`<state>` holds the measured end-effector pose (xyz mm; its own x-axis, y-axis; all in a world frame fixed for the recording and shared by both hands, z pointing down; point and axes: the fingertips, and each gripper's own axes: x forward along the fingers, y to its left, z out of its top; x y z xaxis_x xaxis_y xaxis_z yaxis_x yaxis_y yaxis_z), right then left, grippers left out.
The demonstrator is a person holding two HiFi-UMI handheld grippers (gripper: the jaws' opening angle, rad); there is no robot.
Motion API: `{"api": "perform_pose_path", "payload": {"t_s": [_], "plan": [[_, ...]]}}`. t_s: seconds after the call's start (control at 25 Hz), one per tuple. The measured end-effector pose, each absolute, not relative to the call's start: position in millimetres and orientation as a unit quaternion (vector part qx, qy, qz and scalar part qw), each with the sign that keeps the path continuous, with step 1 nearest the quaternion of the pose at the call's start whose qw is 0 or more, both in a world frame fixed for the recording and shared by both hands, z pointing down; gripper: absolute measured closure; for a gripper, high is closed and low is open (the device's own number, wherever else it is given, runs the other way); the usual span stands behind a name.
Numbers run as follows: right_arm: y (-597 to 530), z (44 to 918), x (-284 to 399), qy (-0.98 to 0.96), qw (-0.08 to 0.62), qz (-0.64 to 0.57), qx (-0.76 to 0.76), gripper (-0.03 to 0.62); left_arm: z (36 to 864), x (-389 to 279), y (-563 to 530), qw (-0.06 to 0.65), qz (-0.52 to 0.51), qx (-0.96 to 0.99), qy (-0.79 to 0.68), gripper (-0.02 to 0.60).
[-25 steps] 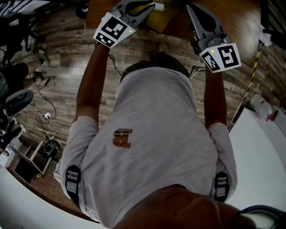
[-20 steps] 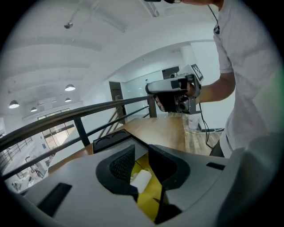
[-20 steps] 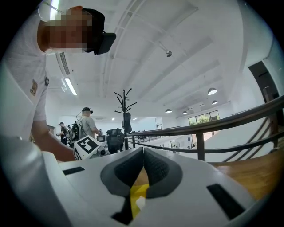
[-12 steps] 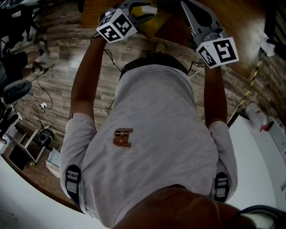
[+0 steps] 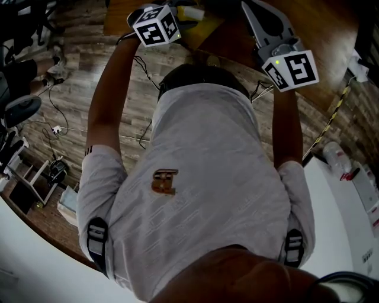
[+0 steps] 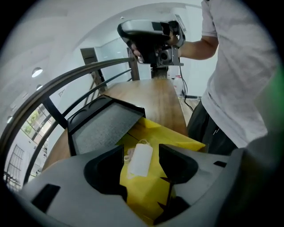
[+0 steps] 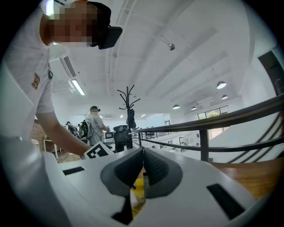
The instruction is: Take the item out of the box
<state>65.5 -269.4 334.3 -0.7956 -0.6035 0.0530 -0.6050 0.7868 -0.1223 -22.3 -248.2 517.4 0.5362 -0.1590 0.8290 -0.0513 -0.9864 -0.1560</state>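
A small white packet (image 6: pixel 141 160) lies on the yellow box (image 6: pixel 153 193) on the wooden table (image 6: pixel 160 95). My left gripper (image 6: pixel 141 150) points steeply down over it. Its jaws have just been opening and now stand open on either side of the packet without pressing it. In the head view the packet (image 5: pixel 190 12) shows just past the left gripper's marker cube (image 5: pixel 155 25). My right gripper (image 7: pixel 143 150) is shut, pads together, with only a bit of yellow showing in the gap below them. It hovers level above the table (image 6: pixel 153 37), apart from the box.
A black tray with grey foam (image 6: pixel 100 128) leans beside the yellow box. A dark metal railing (image 6: pixel 88 73) runs along the table's far side. The person's torso (image 6: pixel 239 80) stands close at the table's near edge. Cables lie on the wooden floor (image 5: pixel 71 112).
The left gripper has dropped and tipped down toward the yellow box, and its jaws have opened. The white packet now lies on the box. The right gripper shifted slightly sideways.
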Motion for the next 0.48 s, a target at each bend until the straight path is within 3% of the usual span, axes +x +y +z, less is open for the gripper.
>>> {"api": "perform_pose_path", "payload": {"t_s": [0.48], "plan": [[-284, 343, 73, -0.936, 0.012, 0.079, 0.344, 0.562, 553, -18, -262, 0.039, -0.524, -0.850, -0.015, 0.318]]}}
